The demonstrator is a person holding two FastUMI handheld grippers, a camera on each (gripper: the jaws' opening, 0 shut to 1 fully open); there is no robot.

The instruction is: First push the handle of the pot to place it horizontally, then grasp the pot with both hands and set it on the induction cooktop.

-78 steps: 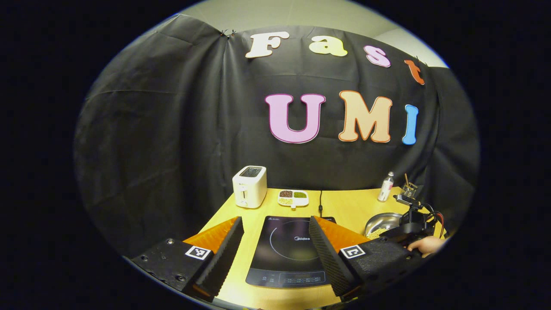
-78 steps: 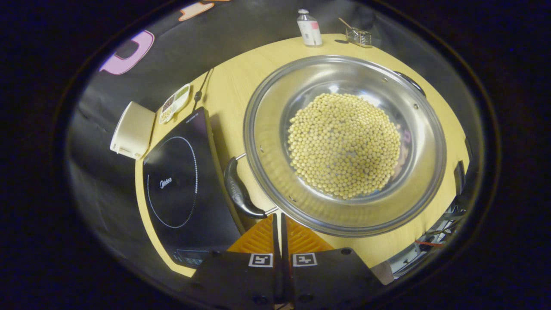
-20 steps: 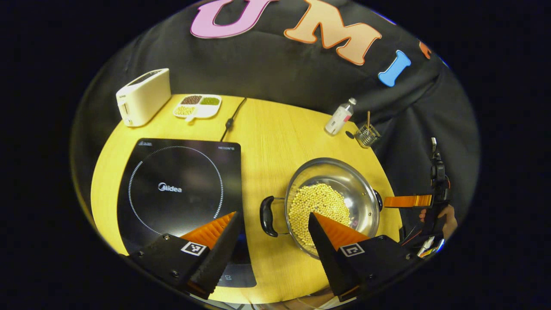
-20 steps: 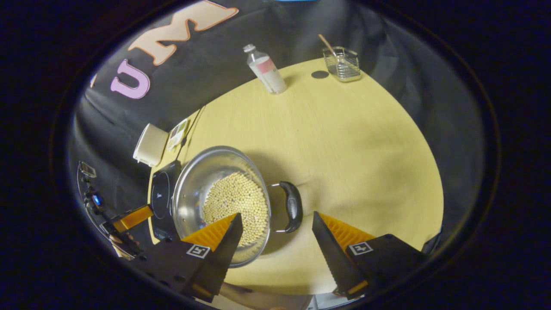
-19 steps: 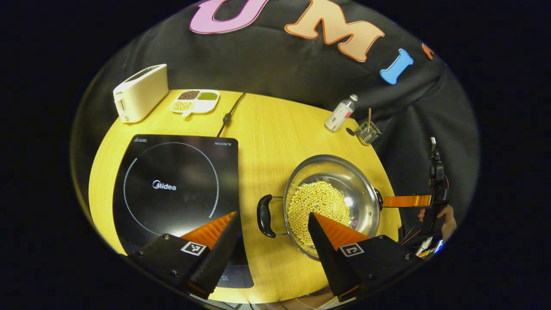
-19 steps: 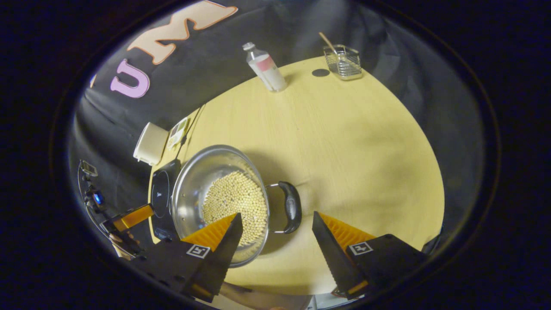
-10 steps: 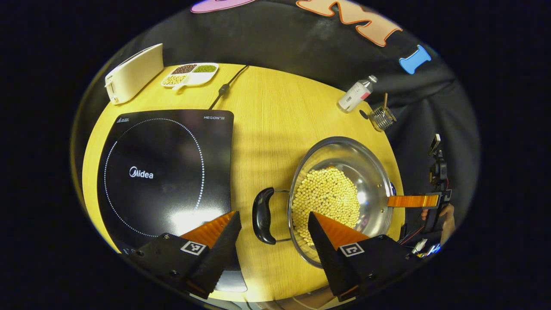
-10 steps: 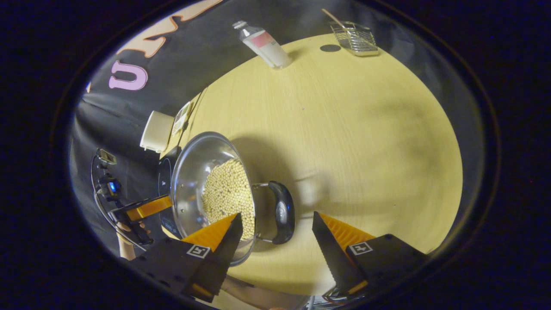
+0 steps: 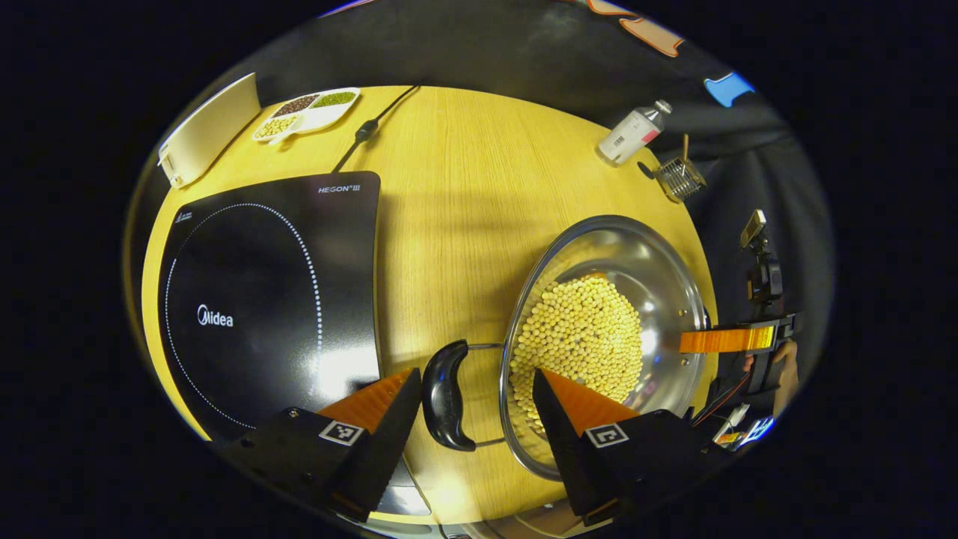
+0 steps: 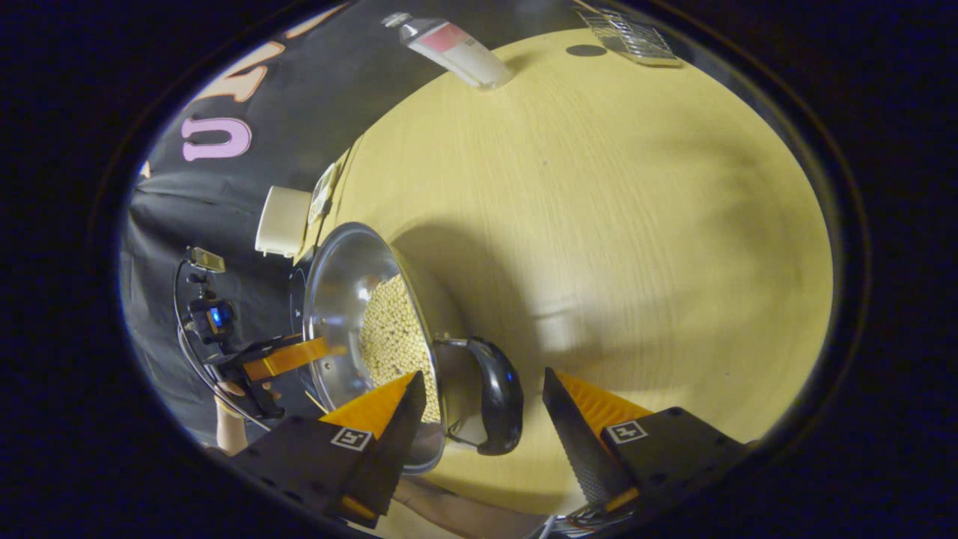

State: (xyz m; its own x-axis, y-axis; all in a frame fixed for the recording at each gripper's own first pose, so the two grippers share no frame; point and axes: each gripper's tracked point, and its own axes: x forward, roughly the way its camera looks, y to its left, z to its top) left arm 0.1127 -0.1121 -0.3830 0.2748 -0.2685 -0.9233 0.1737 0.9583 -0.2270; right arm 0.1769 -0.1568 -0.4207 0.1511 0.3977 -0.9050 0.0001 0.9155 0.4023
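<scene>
Steel pot (image 9: 658,262) of beans sat on the table (image 9: 456,187), lower right of frame. Left hand-held gripper (image 9: 475,408) was spread around one black handle (image 9: 443,395). Right hand-held gripper (image 10: 483,408) was spread around the other handle (image 10: 498,404).

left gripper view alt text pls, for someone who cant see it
The open left tool straddles the black handle of a steel pot of yellow beans. A black induction cooktop lies beside it on the wooden table.
</scene>
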